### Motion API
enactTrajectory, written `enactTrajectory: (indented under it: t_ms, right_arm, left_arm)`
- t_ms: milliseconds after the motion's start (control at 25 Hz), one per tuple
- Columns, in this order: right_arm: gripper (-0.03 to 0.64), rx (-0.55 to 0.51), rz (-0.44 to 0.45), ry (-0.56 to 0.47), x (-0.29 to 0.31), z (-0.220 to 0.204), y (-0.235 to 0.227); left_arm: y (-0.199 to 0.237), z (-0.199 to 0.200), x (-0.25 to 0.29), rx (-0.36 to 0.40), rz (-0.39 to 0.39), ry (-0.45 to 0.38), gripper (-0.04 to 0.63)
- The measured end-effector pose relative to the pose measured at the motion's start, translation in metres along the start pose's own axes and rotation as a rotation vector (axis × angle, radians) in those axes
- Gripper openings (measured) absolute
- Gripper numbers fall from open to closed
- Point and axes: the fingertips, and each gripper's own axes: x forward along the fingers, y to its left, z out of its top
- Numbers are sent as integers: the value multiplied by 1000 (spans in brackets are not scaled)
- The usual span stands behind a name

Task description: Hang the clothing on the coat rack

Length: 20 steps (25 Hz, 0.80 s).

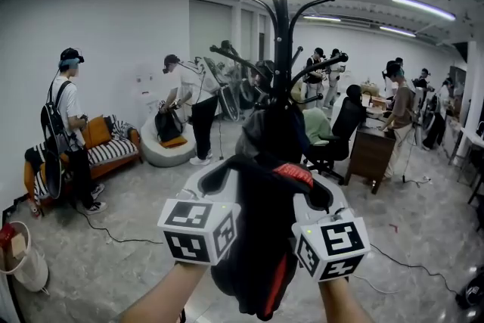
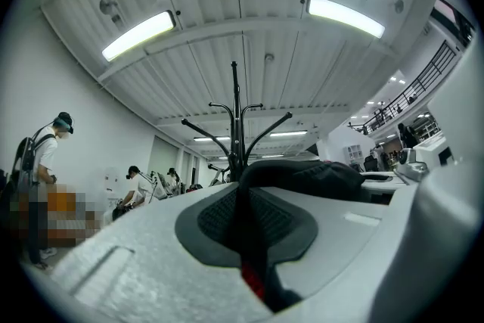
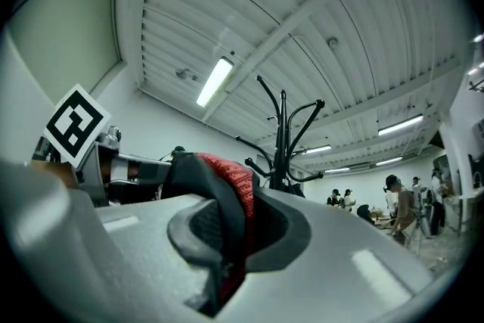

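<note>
A black garment with red trim hangs between my two grippers, just in front of the black coat rack. My left gripper is shut on the garment's collar edge at the left. My right gripper is shut on it at the right, near the red trim. In the left gripper view the dark cloth is pinched in the left gripper, with the rack straight ahead. In the right gripper view the red-edged cloth sits in the right gripper, the rack beyond. The garment hides the rack's lower pole.
Several people stand around the room. A striped sofa is at the left wall, a desk and office chair stand behind the rack at right. Cables run over the floor. A white bin is at the near left.
</note>
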Motion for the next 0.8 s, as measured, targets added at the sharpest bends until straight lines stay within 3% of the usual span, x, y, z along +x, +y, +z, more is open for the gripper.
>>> enactTrajectory:
  t_ms: [440,800]
  right_arm:
    - [23,-21,19,-71,49,20,-30]
    - [23,-26,-26,-80,80,35,-27]
  left_arm:
    - [19,29,53,62,28,-51,21]
    - [47,46,75,57,-23,-76,21]
